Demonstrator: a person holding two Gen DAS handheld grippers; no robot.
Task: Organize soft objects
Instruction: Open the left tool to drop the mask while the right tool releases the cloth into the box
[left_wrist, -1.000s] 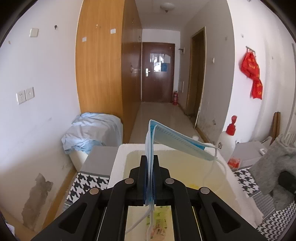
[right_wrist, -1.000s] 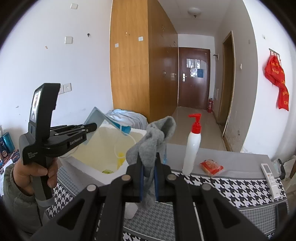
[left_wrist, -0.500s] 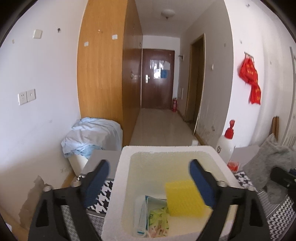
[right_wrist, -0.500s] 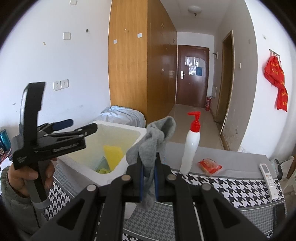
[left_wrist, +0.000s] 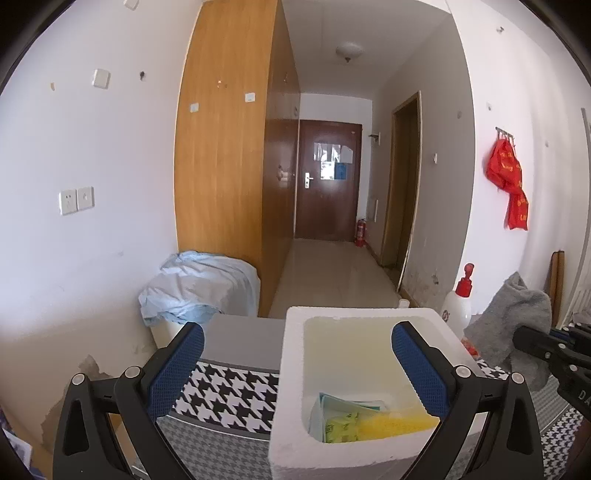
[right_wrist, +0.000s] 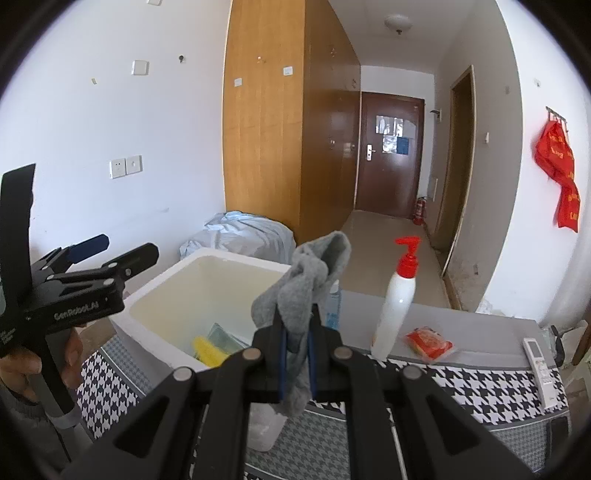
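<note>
Grey knitted cloth (right_wrist: 303, 295) is pinched between the closed jaws of the right gripper (right_wrist: 295, 363), its bunched top standing above the fingers. Spread wide and holding nothing, the left gripper (left_wrist: 297, 363) hangs over the near left edge of the white foam box (left_wrist: 291, 373). Inside the box, below and between the left jaws, lie a yellow sponge (left_wrist: 393, 424) and a pale blue face mask (left_wrist: 317, 415). Beyond the right jaws stands a white pump bottle with a red top (right_wrist: 397, 299).

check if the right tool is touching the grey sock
Touching: the right wrist view shows the right tool shut on the grey sock, pinched between both fingers.
</note>
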